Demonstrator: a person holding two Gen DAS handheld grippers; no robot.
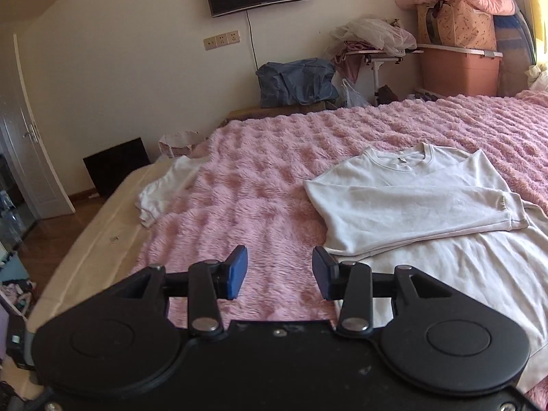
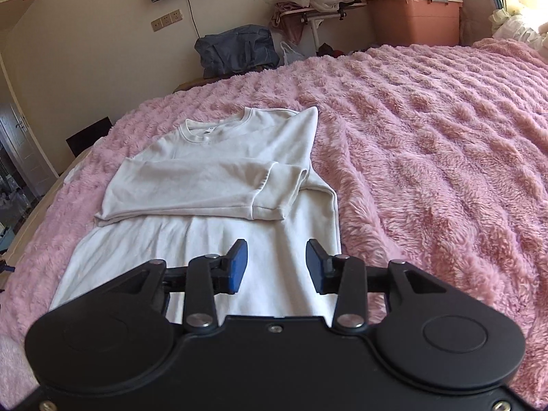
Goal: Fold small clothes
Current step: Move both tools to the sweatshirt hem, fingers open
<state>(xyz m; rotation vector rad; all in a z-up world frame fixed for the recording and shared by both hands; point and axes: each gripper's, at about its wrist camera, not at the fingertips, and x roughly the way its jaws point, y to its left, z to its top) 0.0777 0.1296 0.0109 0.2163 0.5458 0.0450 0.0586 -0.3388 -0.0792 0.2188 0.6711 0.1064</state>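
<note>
Daylight from the upper right: window edge (image 1: 539, 3) blown out yellow-white, wall (image 1: 137, 51) evenly lit, room fairly bright. Shadows soft; white sweatshirt (image 2: 205, 171) near clipping on its lower half, black gripper bodies mostly featureless dark with faint sheen. Strong fisheye bend at the edges, door (image 1: 30, 130) curved, dark vignette in right wrist view corners; centre sharp, slight smear at left wrist view's left border and on the pink blanket (image 2: 428, 137) far right.
</note>
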